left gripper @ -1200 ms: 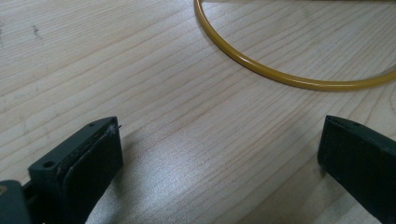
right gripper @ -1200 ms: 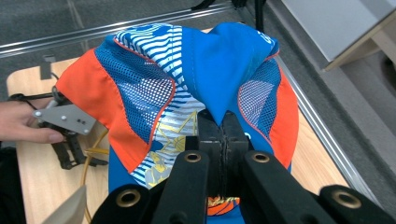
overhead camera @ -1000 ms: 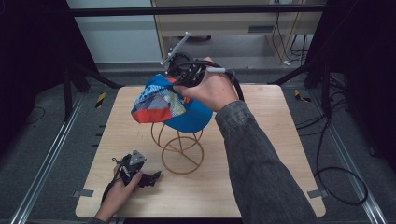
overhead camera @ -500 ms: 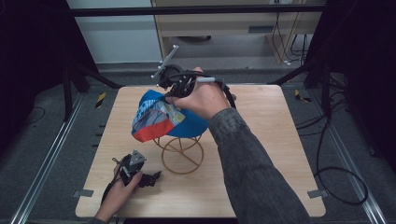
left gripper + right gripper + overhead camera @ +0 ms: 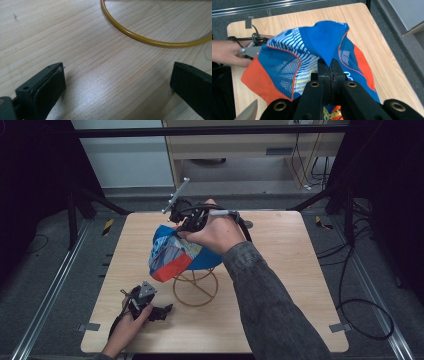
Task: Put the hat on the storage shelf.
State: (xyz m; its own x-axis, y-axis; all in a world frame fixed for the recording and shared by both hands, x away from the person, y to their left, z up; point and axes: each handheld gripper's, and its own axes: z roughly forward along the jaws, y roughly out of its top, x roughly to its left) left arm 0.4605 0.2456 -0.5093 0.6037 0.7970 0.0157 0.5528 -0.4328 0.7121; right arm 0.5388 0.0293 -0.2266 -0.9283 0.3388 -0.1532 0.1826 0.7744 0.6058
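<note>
At the near left corner of the wooden surface [image 5: 280, 270], the left tool [image 5: 159, 311] lies low in the person's left hand [image 5: 125, 327], its grey three-cornered plate on top. In the left gripper view its two black jaws stand wide apart with bare wood between them and nothing held; a curve of the yellow wire ring [image 5: 150, 41] lies just ahead of them on the surface.

Toward the middle, that ring is the base of a wire stand [image 5: 196, 285] resting on the surface. A blue, orange and white mesh cap [image 5: 175, 257] hangs over the stand's top, tilted down toward the left, with its orange part lowest.

The right tool [image 5: 184, 226] is raised above the stand in the person's right hand [image 5: 217, 232]. In the right gripper view its jaws are pressed together on a pinched-up fold of the cap's blue fabric [image 5: 324, 42].
</note>
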